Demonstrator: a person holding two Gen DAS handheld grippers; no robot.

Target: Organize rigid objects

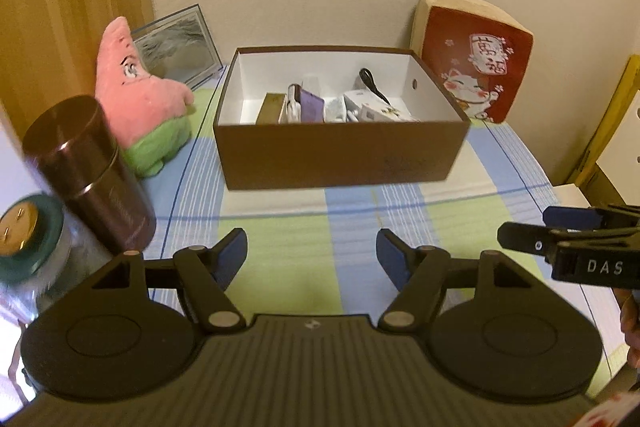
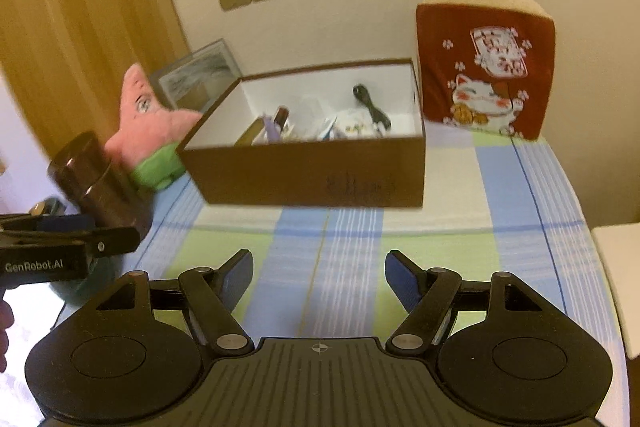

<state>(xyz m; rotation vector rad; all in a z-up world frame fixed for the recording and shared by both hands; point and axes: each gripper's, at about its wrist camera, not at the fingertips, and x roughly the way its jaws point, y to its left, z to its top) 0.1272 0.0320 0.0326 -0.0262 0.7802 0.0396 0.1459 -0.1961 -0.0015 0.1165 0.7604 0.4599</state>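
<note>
An open brown box point(image 1: 340, 155) stands on the checked cloth and holds several small items, among them a black cable point(image 1: 374, 85) and a purple pack point(image 1: 312, 105). It also shows in the right wrist view point(image 2: 312, 179). A dark brown canister point(image 1: 90, 171) stands at the left, also seen in the right wrist view point(image 2: 100, 183). My left gripper point(image 1: 312, 255) is open and empty above the cloth in front of the box. My right gripper point(image 2: 319, 281) is open and empty, also in front of the box.
A pink star plush point(image 1: 140, 95) sits left of the box, with a framed picture point(image 1: 176, 47) behind it. A red cat cushion point(image 1: 476, 63) leans on the wall at the right. A teal-lidded jar point(image 1: 28, 239) stands at the far left. A white table edge point(image 2: 616, 267) lies right.
</note>
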